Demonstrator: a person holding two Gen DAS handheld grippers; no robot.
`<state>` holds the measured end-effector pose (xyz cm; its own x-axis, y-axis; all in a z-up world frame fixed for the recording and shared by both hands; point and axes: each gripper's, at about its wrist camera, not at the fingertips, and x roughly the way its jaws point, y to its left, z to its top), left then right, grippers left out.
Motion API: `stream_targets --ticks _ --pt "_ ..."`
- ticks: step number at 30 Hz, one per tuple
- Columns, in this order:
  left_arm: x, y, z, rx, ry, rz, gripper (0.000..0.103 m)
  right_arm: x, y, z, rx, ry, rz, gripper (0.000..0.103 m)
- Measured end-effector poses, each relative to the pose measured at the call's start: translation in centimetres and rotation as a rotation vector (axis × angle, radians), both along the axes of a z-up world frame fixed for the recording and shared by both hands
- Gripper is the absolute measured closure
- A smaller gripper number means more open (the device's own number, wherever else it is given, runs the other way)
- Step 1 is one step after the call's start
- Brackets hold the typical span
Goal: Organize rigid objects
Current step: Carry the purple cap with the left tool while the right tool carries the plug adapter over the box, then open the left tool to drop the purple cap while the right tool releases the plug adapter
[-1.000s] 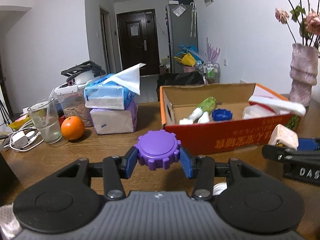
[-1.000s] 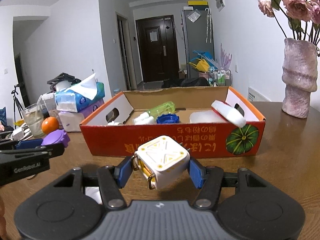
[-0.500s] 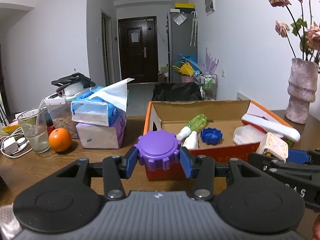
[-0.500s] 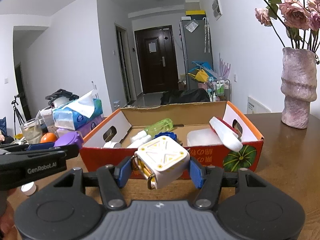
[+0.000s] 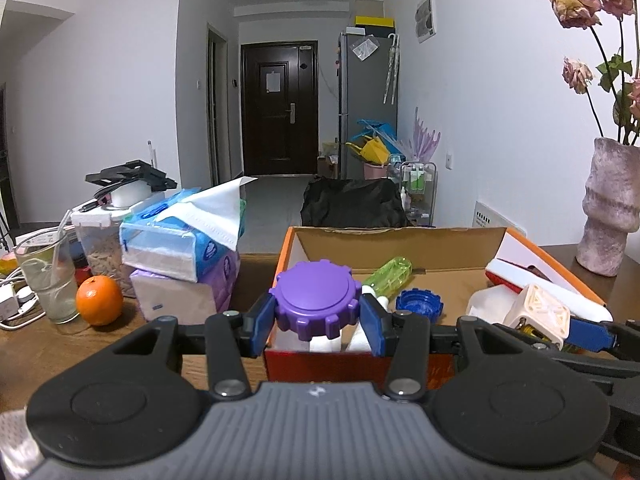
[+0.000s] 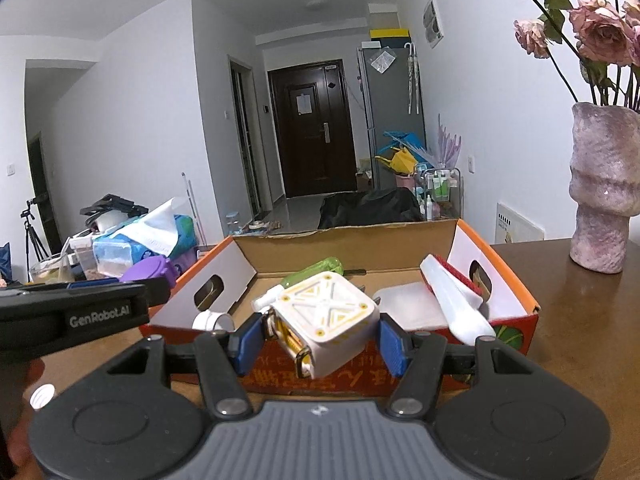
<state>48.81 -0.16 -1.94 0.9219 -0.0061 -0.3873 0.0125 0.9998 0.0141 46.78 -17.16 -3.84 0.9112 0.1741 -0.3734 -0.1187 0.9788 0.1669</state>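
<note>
Purple ridged cap clamped in left gripper jaws, held at the near-left corner of the cardboard box. Right gripper jaws grip the white cube above the box's front wall

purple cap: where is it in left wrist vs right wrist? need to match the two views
Left wrist: purple cap sits centre frame, clamped in the left tongs, in front of the cardboard box.
Right wrist: it shows at the left edge, at the tip of the other tool, left of the box.
Shared landmark: the green bottle lying in the box.
</note>
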Motion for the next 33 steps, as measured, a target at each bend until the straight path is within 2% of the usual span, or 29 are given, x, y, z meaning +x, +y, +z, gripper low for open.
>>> stream_targets --ticks 16,33 --pt "3.8 -1.5 0.4 -0.020 -0.014 -0.017 0.055 3.2 -0.7 0.3 -0.009 -0.032 -0.034 0.044" --pt "7.0 -2.6 -0.5 -0.017 0.012 -0.021 0.055 6.3 -1.7 0.6 -0.007 -0.055 -0.094 0.044"
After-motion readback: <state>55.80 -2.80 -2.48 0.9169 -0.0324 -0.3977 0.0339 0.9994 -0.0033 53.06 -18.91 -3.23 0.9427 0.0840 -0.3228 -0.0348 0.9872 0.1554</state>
